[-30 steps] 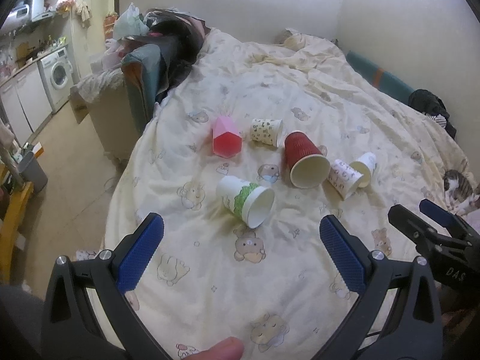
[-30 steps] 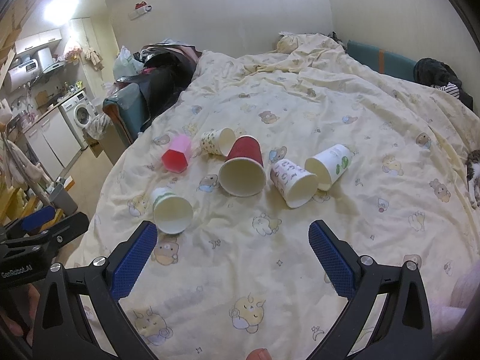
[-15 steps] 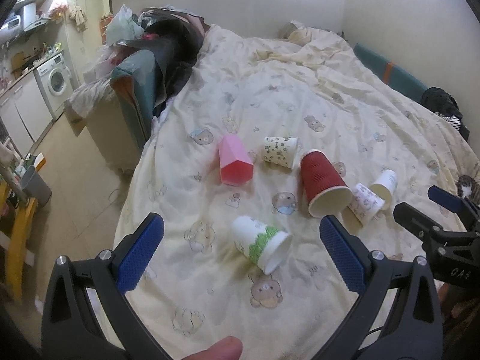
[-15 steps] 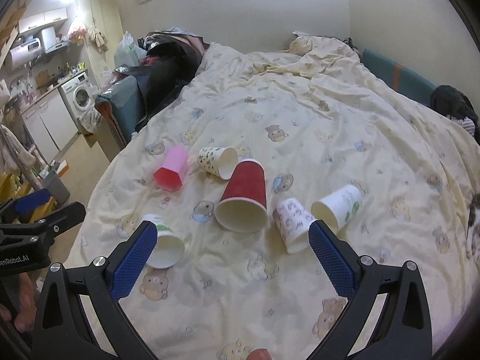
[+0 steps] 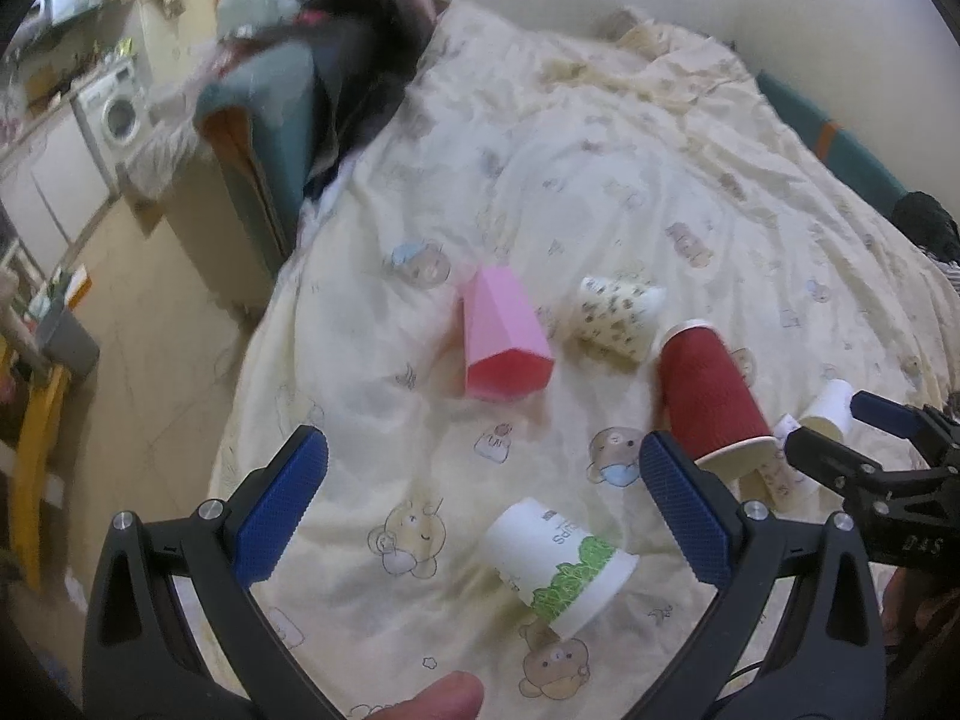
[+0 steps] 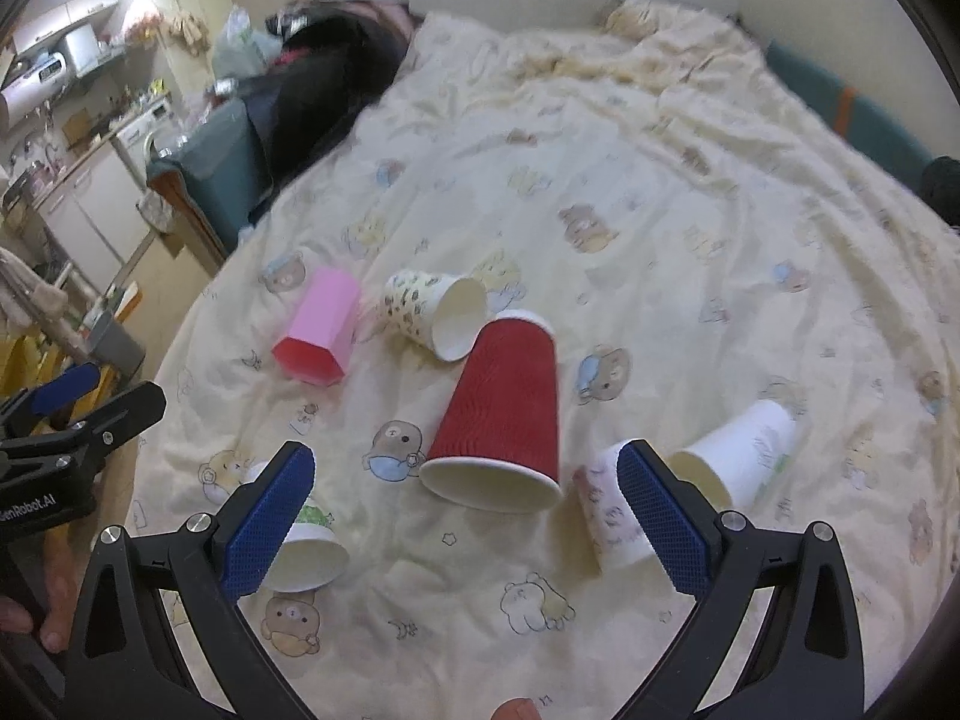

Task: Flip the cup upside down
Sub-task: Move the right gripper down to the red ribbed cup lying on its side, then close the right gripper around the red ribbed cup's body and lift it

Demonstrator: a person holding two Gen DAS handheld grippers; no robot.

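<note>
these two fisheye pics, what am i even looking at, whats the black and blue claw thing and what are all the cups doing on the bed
Each picture comes from a camera mounted on a hand-held clamp, looking out along its two fingers. No robot: a person holds one clamp in each hand.

The left-hand view shows the left gripper, black arms with blue pads, open and holding nothing. The right-hand view shows the right gripper, also open and empty. Each clamp shows at the edge of the other's view.

Six cups lie on their sides on a bear-print bedspread: a pink cup, a patterned cup, a red cup, a green-printed cup and two white cups. The job is to stand a cup upside down; none is gripped yet.
</note>
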